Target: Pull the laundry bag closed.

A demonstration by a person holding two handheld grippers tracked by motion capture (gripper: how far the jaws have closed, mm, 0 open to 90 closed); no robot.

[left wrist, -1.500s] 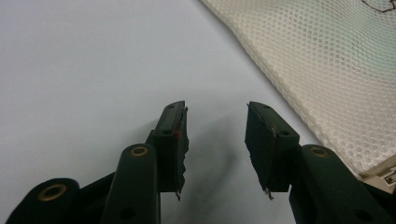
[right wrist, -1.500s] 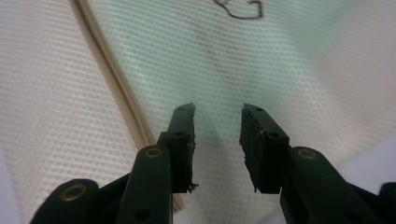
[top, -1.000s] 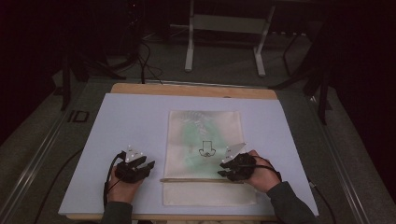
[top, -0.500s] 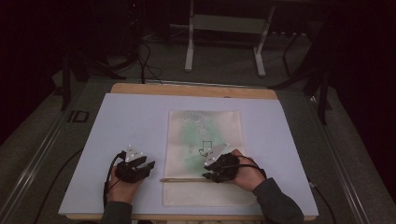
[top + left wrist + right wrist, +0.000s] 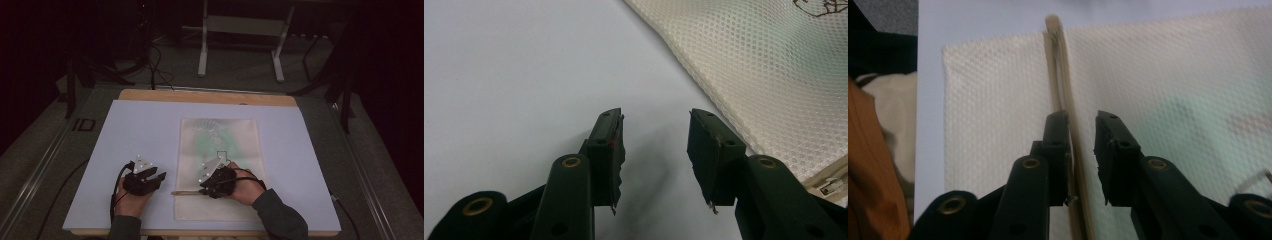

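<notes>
Right tool [image 5: 1080, 145] closing astride the zipper strip [image 5: 1060, 75] on mesh bag [image 5: 993, 100]; left tool [image 5: 654, 150] released beside it

1. From high up, the room around my bench [image 5: 150, 130] is very dark, and its white top is the one bright thing.
2. My left tongs [image 5: 656, 160] look sharp and throw a soft grey shadow between them.
3. Near my right tongs [image 5: 1081, 155], the far cloth is blurry and the corners go dark.

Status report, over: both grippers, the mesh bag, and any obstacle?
Left gripper open, on bare table. Right gripper closing around zipper strip of mesh bag, gap remains. No obstacle seen.
</notes>
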